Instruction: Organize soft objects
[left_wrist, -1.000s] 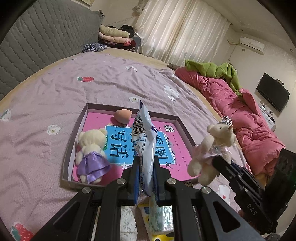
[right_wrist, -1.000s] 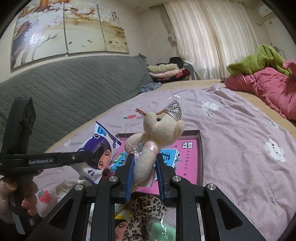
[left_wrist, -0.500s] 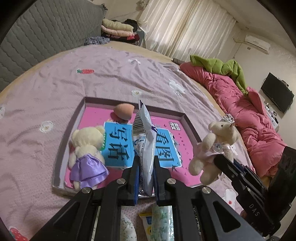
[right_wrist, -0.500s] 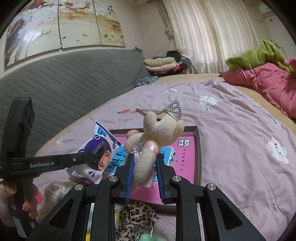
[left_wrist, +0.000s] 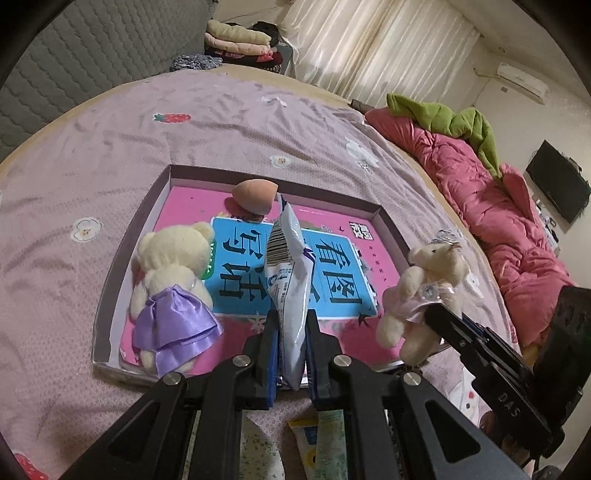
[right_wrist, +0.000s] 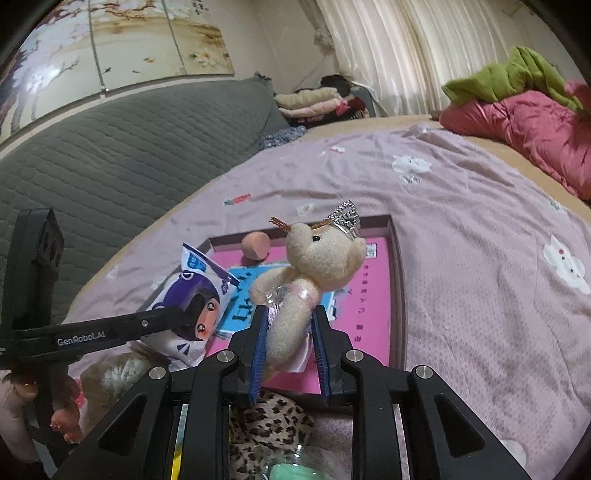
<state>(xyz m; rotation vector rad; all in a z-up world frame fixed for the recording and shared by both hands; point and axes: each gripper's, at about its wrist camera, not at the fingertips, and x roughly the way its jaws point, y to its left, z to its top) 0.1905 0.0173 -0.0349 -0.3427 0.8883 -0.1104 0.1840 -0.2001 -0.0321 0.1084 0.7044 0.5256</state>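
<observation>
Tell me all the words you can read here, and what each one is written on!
"GenRobot.AI" on the left gripper's arm.
"DAS" on the right gripper's arm.
"看图写话", big black characters on the blue panel of the pink tray.
A barcode on the packet held by the left gripper; its digits are too small to read.
Small print on the tray's corner and on the packet's front: too blurred.

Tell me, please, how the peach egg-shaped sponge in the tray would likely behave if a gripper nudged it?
The sponge looks rounded and tapered, so it would probably roll or wobble. It seems light and squashy, likely denting under the pads. The tray rim should stop it.
</observation>
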